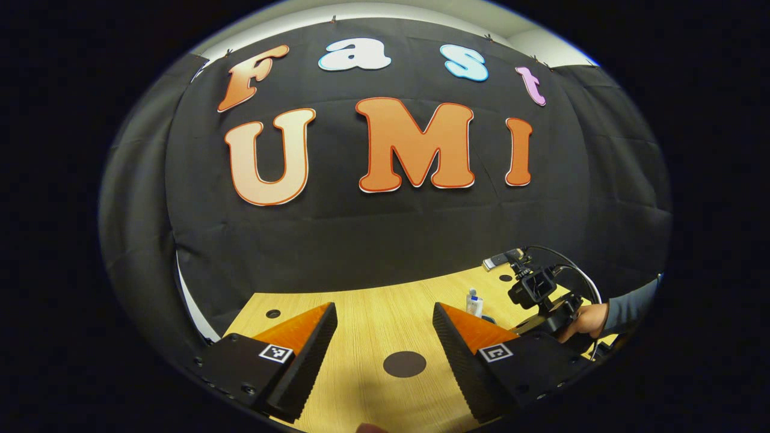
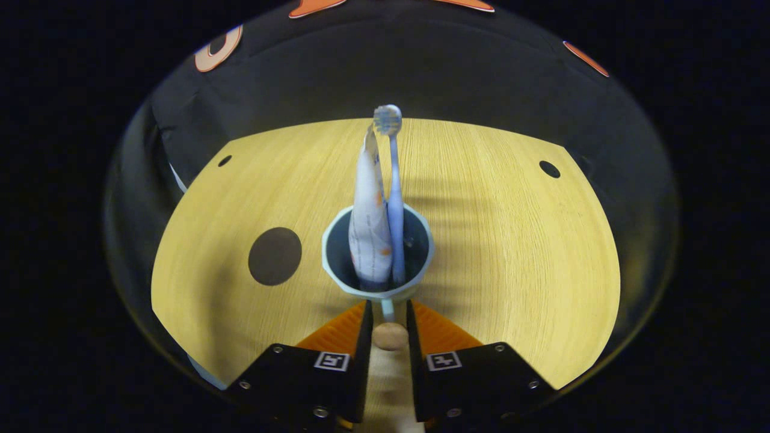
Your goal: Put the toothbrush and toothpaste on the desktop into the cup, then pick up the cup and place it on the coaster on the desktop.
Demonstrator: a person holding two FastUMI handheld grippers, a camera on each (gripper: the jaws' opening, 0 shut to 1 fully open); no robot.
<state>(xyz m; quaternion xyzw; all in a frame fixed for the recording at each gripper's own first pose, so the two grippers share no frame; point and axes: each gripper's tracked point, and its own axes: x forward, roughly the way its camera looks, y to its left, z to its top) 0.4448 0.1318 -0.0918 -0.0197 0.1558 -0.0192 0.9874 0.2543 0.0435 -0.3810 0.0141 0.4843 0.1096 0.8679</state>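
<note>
We count one cup [image 2: 378,252], blue-grey with a pale rim, on the wooden desktop [image 2: 511,240]. It holds one toothpaste tube [image 2: 368,222] and one toothbrush [image 2: 394,198], both upright, bristles uppermost. One wooden-tipped handle [image 2: 390,335] projects from the cup at 6 o'clock; the right gripper [image 2: 388,328] is clenched on it, both fingers pressing. One dark round coaster [image 2: 275,255] lies at 9 o'clock of the cup, apart from it. The left gripper [image 1: 385,337] stands released, fingers wide, above the coaster [image 1: 404,364].
</note>
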